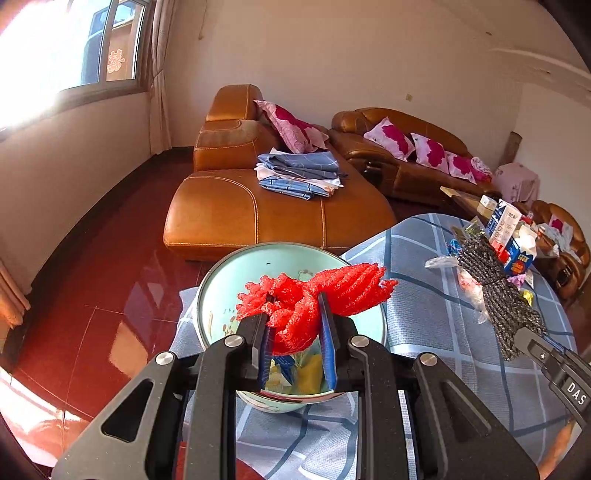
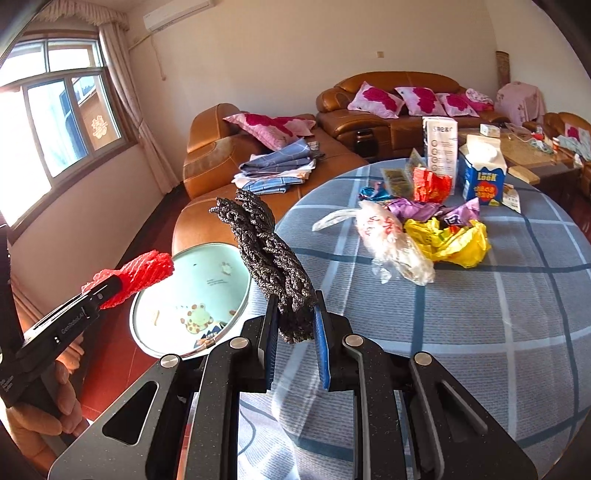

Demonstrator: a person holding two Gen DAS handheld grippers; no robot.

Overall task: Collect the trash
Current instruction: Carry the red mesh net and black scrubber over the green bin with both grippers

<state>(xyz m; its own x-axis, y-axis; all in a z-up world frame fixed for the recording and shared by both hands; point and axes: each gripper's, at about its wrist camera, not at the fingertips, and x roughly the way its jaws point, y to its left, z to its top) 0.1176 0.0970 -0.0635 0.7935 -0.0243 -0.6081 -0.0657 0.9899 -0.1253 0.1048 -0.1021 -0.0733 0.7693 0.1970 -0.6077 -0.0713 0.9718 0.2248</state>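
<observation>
With the left gripper (image 1: 295, 321) pinching red foam net (image 1: 314, 295) over the basin (image 1: 221, 280) and the right gripper (image 2: 295, 325) pinching black foam net (image 2: 273, 262) at the basin's three o'clock, a release now risks the black net missing the basin.

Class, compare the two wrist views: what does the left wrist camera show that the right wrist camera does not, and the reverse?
Only the left wrist view shows yellow scraps lying inside the basin.
Only the right wrist view shows the air conditioner and the yellow plastic bag.
Both show the left tool shut on red foam netting, the right tool shut on black foam netting, the pale green basin and the checked tablecloth.
</observation>
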